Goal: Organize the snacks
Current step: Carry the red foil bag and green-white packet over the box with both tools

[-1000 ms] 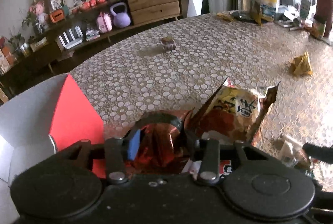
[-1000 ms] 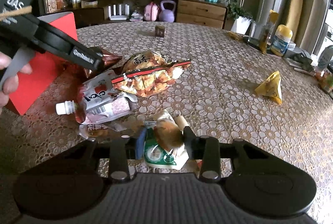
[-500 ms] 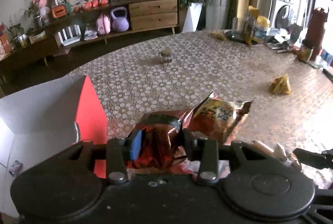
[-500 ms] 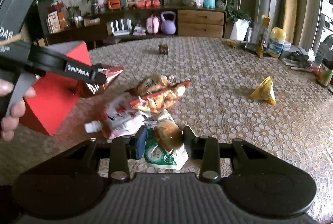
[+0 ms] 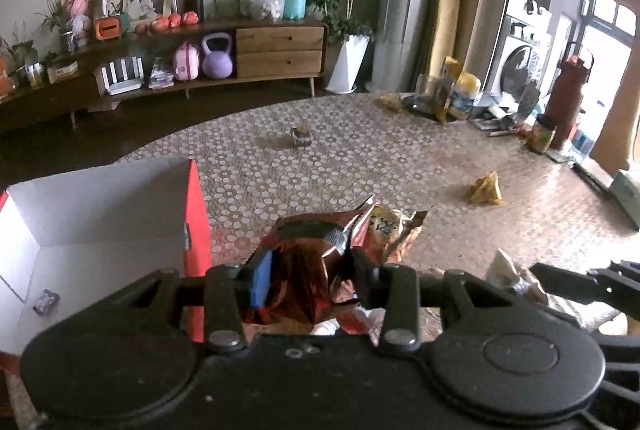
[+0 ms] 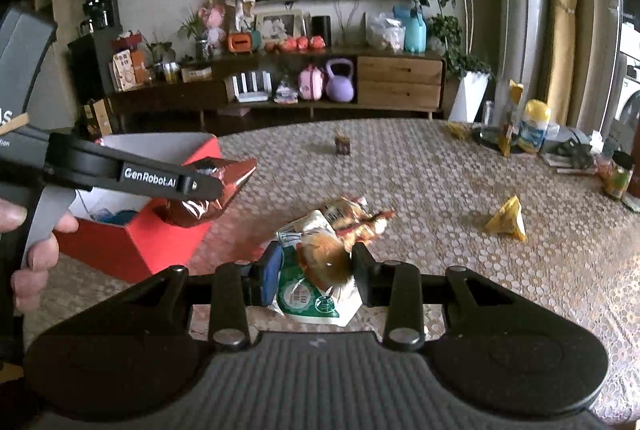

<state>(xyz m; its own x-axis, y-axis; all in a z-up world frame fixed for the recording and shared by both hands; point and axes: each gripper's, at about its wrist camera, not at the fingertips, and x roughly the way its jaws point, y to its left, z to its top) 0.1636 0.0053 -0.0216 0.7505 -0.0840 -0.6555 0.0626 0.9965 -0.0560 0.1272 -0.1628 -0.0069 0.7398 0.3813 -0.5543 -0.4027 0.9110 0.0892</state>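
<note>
We hold the left gripper (image 5: 312, 272) clamped on a crinkled red foil snack bag (image 5: 308, 262); the bag sits squarely between its two fingers, pinched at the middle, its top edge poking up past the tips; seen from the right wrist, the same bag (image 6: 208, 198) hangs off the table beside the upper edge of the red box (image 6: 160, 230). Our right gripper (image 6: 314, 270) is closed on a green-and-white snack packet (image 6: 308, 298) with a brown round picture on its front; the packet fills the gap between the fingers and droops below them, clear of the tablecloth (image 6: 440, 198).

On the cloth just beyond the right gripper lies an orange crisp bag (image 6: 352, 218); a small yellow triangular packet (image 6: 506, 220) lies well apart to the right.

The red box stands open at the left of the table, white inside (image 5: 92, 214); in the left wrist view a small purple wrapped sweet (image 5: 46, 300) rests on its floor; from the right wrist we see something blue (image 6: 114, 216) low inside, too hidden to name.
</note>
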